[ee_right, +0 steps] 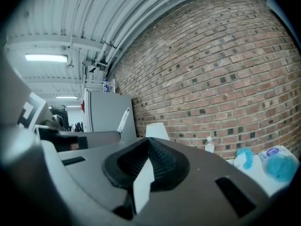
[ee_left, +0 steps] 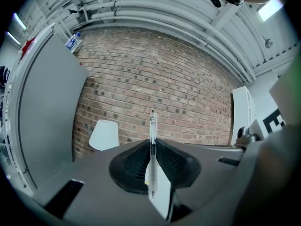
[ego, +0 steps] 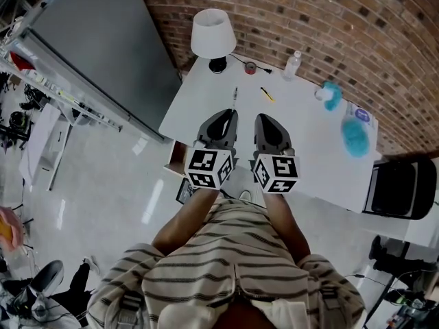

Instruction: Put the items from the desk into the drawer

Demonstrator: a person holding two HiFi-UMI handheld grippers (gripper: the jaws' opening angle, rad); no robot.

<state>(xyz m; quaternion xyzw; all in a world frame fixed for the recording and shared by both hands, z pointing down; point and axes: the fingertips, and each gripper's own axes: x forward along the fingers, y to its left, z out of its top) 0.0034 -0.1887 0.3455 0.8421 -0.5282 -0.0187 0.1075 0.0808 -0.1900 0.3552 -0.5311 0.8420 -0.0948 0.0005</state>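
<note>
Left gripper (ee_left: 152, 142) clamped on a clear pen (ee_left: 152, 126), its long axis running forward over the white desk (ego: 322, 156); the seemingly open drawer (ego: 175, 162) lies behind, under the desk's near edge; right gripper (ee_right: 148, 142) closed and empty.

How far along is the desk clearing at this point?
Done: nothing shows as stowed; no drawer contents are visible.
In hand: the left gripper is shut on a clear pen; the right gripper is shut and empty.
Left: the yellow pen, bottle, tape roll, small blue item and large blue item lie on the desk.
</note>
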